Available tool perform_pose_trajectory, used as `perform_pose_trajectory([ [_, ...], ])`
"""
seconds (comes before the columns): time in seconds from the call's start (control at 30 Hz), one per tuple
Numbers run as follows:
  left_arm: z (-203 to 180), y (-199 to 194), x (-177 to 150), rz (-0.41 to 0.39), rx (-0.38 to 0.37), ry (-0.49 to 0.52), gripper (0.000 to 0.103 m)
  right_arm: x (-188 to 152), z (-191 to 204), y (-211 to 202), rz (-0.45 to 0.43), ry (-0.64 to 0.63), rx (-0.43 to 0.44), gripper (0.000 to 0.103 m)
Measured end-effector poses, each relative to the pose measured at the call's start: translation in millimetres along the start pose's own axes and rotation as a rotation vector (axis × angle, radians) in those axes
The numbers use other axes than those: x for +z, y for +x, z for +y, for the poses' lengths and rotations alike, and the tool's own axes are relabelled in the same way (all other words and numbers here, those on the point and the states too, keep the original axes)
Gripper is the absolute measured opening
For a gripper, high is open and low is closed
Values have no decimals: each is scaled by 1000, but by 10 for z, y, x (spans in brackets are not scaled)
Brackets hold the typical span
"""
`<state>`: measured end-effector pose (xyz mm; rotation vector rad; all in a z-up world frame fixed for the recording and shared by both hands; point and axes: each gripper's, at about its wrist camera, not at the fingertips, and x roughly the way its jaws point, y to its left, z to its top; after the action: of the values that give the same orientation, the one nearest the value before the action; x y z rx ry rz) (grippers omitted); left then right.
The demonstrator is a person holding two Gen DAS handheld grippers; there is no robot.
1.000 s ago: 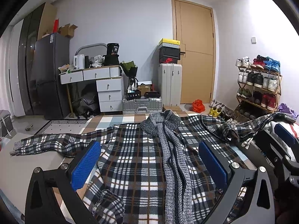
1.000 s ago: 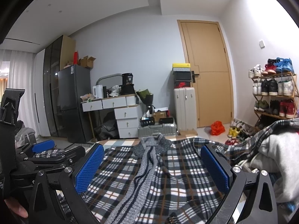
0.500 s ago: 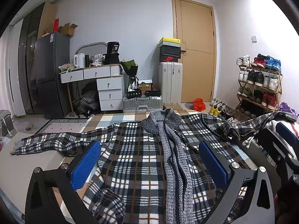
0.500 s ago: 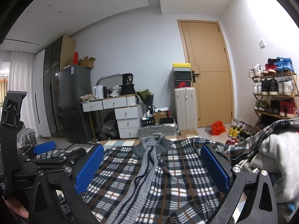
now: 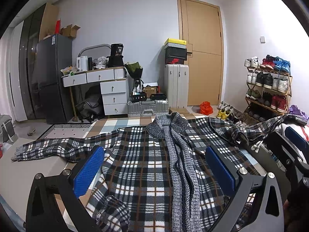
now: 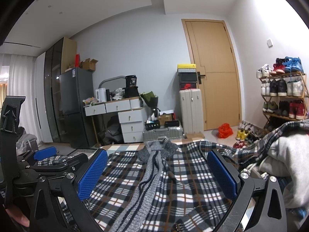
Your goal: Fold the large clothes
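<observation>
A large black, white and brown plaid jacket (image 5: 143, 166) with a grey knit collar and front band lies spread flat, collar away from me. Its left sleeve (image 5: 52, 148) stretches out to the left; its right sleeve (image 5: 256, 129) drapes over a pile at the right. My left gripper (image 5: 154, 166) is open and empty, hovering over the jacket's lower body. My right gripper (image 6: 157, 172) is open and empty over the same jacket (image 6: 154, 181). The left gripper also shows in the right wrist view (image 6: 50, 158) at the left.
A pile of grey and white clothes (image 6: 283, 154) lies at the right. Beyond the jacket stand a silver suitcase (image 5: 147, 107), a white drawer desk (image 5: 108, 89), a dark fridge (image 5: 52, 77), a wooden door (image 5: 202, 52) and a shoe rack (image 5: 268, 89).
Both grippers stayed open; the views shifted only slightly, with the left gripper tilting up a little. The jacket has not moved.
</observation>
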<state>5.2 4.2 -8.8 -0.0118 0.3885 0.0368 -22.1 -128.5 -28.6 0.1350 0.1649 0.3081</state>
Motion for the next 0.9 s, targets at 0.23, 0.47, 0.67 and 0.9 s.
perform_pose_trajectory([
  [0.23,-3,-8,-3,-3,2,7,102,6,-17,5,10,13,-4,103],
  [0.47,-16,-10,1,-4,2,9,102,34,-58,-8,7,15,-29,103],
  [0.67,-31,31,-3,24,-14,-1,102,246,-543,74,75,97,-36,103],
  [0.9,-162,84,-37,60,-58,21,102,594,-1987,-155,172,312,-206,103],
])
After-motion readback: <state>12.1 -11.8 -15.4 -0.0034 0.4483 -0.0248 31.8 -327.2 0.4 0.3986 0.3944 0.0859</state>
